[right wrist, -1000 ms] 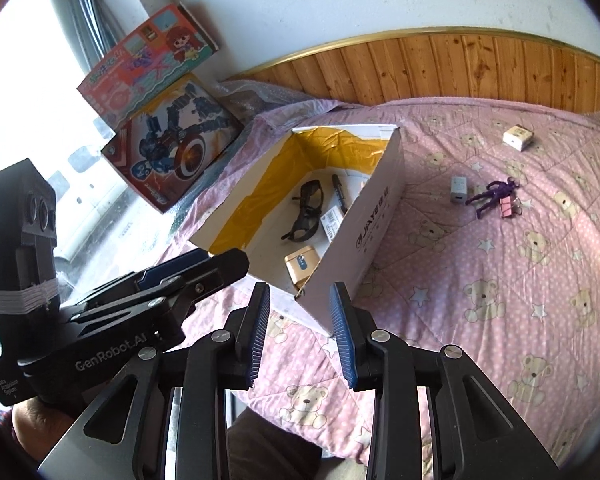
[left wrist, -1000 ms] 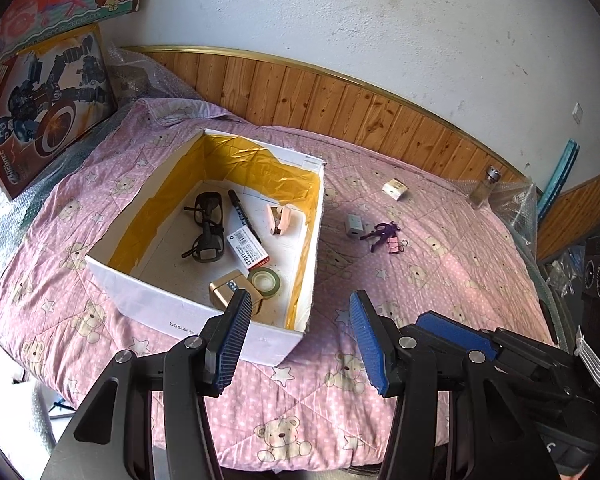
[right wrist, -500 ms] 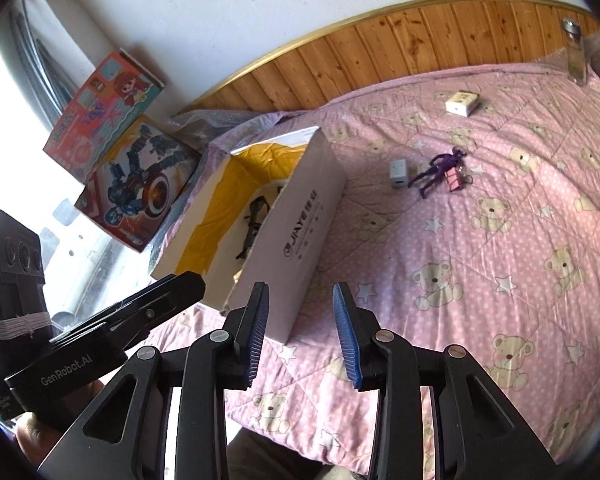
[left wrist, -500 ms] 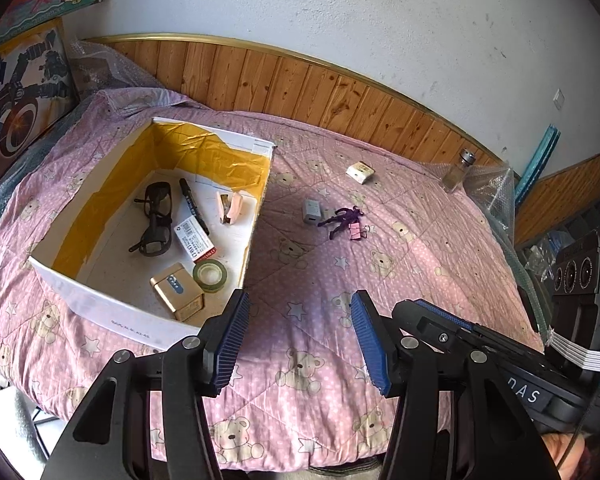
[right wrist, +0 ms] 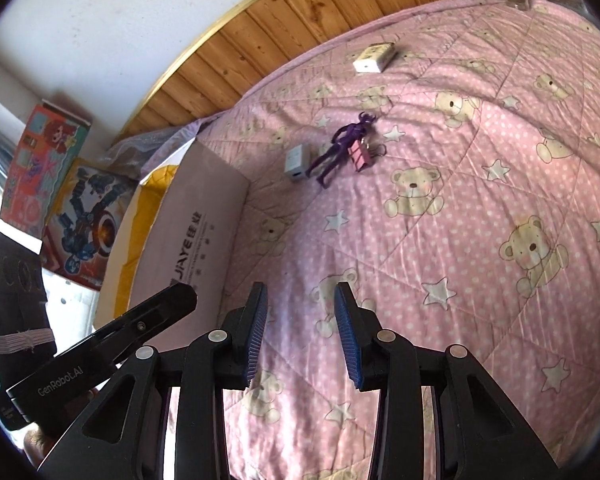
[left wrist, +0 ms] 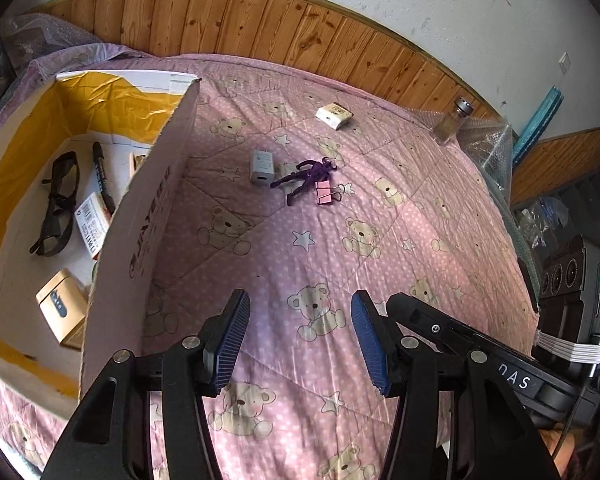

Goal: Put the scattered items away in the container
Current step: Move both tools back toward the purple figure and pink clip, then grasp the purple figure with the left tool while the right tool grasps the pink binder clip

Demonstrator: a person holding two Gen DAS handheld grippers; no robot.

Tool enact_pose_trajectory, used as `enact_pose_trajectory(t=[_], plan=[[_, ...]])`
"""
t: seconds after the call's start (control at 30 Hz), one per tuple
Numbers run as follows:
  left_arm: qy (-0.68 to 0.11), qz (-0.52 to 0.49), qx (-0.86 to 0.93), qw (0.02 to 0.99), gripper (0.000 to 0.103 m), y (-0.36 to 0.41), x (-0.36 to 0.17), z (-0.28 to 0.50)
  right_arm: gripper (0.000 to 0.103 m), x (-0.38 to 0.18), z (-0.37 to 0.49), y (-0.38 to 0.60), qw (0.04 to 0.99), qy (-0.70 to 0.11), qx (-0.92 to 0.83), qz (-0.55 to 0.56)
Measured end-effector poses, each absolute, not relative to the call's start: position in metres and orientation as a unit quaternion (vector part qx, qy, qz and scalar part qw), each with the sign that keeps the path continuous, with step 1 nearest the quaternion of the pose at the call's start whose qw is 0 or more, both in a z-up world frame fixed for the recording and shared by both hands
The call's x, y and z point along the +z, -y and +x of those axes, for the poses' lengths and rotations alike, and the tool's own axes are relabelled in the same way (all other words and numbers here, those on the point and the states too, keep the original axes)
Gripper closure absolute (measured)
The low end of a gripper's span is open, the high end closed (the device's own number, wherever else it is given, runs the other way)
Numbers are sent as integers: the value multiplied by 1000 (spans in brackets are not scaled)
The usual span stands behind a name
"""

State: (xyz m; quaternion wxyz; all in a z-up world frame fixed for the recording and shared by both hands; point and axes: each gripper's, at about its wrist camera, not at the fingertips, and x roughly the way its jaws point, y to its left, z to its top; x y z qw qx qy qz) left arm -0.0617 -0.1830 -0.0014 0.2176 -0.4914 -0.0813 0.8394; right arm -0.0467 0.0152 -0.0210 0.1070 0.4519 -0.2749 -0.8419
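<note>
A white cardboard box (left wrist: 140,216) (right wrist: 196,240) with yellow lining stands at the left on the pink bear quilt, holding glasses (left wrist: 58,204), a marker (left wrist: 100,176), a labelled packet (left wrist: 92,224) and a tan tin (left wrist: 62,310). On the quilt beyond lie a white charger (left wrist: 260,166) (right wrist: 297,160), a purple figure (left wrist: 306,176) (right wrist: 342,146), a pink binder clip (left wrist: 325,196) (right wrist: 359,155) and a small white box (left wrist: 334,114) (right wrist: 374,58). My left gripper (left wrist: 300,340) and right gripper (right wrist: 301,330) both hover open and empty over the near quilt.
A glass jar (left wrist: 454,120) stands at the quilt's far right edge by bubble wrap (left wrist: 488,144). Wooden wall panelling (left wrist: 260,24) runs behind. Two toy boxes (right wrist: 60,184) lean at the left. The quilt (left wrist: 380,240) between grippers and the loose items is bare.
Both grippers have swung right, away from the box and toward the loose items, which now appear nearer and more central. Both stay open and empty.
</note>
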Motion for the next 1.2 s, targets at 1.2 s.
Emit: enact_pose_trajectory(t=[1.2], plan=[[5, -520, 818, 246, 46, 75, -63, -235, 95, -90, -204, -79, 65, 237, -839, 485]])
